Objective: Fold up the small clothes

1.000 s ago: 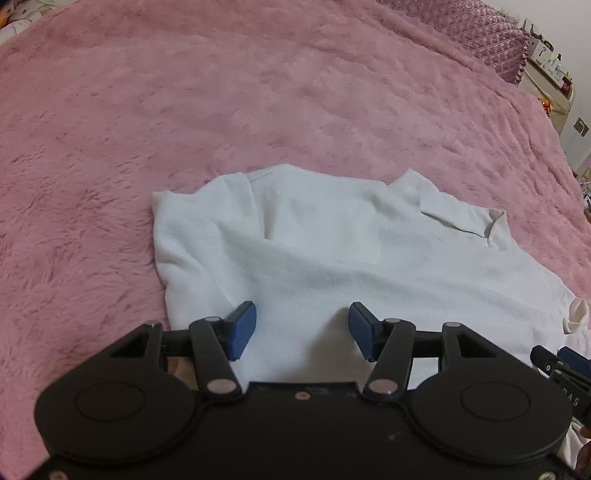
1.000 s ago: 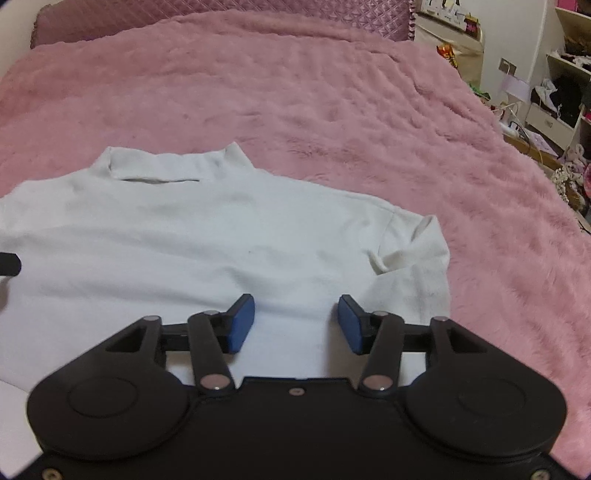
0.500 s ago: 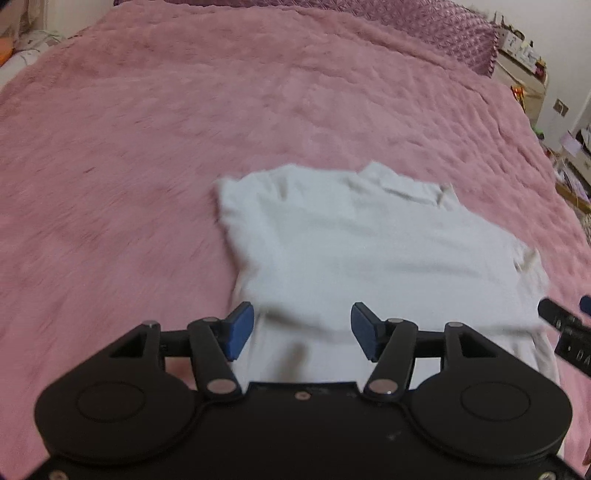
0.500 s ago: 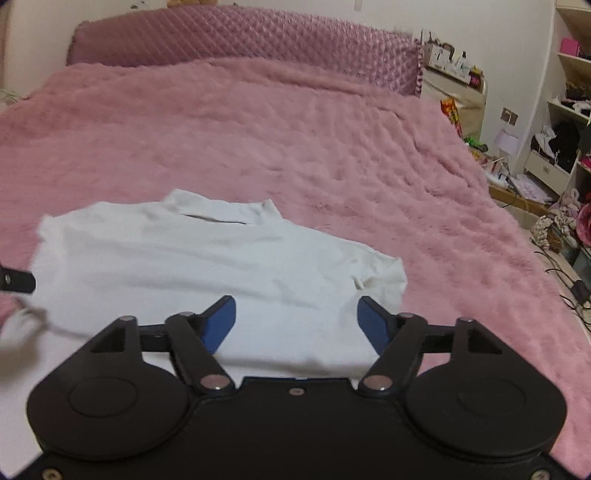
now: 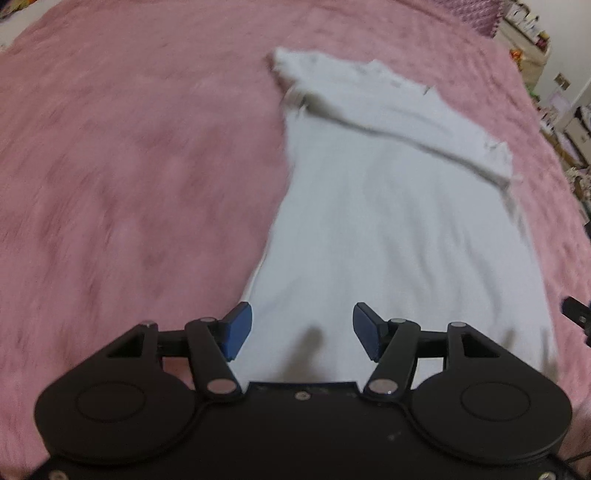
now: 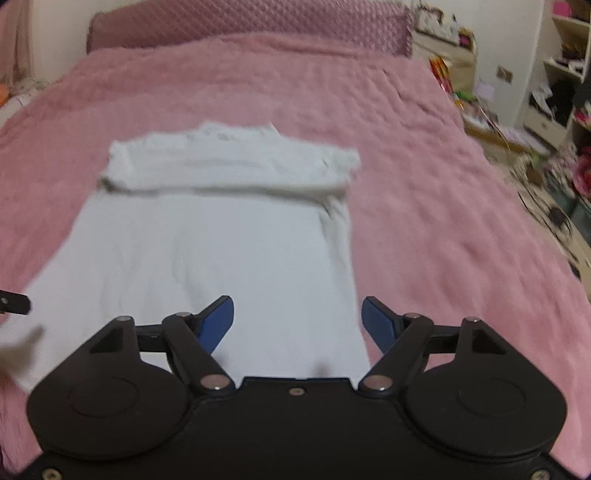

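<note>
A small white top [image 5: 388, 206] lies flat on the pink bed, neck end far from me, both sleeves folded in and a crease across its chest; it also shows in the right wrist view [image 6: 221, 236]. My left gripper [image 5: 302, 330] is open and empty, over the top's near left edge. My right gripper [image 6: 297, 325] is open wide and empty, over the top's near right edge. Both views are motion-blurred. The hem is hidden under the gripper bodies.
The fluffy pink blanket [image 5: 129, 166] covers the whole bed. A quilted pink headboard [image 6: 240, 22] stands at the far end. Cluttered shelves and a bedside cabinet [image 6: 554, 92] stand to the right of the bed.
Both grippers have pulled back from the chest toward the hem end, so the whole top now shows. The right jaws have opened wider. The left jaws stay open.
</note>
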Motion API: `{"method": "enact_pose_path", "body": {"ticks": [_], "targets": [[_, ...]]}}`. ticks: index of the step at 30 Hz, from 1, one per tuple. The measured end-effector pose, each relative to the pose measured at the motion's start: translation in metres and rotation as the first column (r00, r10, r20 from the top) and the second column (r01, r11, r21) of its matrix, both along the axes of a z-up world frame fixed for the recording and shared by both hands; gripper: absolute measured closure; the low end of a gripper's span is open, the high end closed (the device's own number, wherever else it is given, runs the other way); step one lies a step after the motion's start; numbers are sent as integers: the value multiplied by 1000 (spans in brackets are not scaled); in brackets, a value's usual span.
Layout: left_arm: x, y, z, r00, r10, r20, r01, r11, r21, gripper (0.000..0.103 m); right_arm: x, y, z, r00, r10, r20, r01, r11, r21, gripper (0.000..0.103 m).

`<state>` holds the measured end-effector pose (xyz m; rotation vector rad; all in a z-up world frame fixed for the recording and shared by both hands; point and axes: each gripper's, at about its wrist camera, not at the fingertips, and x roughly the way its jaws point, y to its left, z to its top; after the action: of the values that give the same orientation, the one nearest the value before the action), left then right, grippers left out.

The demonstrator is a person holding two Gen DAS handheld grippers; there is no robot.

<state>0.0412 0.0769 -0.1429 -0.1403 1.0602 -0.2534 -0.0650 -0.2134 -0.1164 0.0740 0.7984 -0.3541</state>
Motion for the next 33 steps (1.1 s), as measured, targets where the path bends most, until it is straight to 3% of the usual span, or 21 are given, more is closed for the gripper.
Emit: {"method": "enact_pose_path", "body": {"ticks": [12,23,33], "targets": [[-38,-13,-4,999,-12,-33,15,995,97,39,-30,-3,-20,985,-113,-131,127,986,108,31],[-21,12,-4,999,47,0,-47,984,174,39,-31,-20,-28,976,-147,-161,171,974,147,31],[-3,16,-18,998,47,-53,-39,989,142,39,-19,-26,-42,970,-121,-213,163,967,195,31]]}}
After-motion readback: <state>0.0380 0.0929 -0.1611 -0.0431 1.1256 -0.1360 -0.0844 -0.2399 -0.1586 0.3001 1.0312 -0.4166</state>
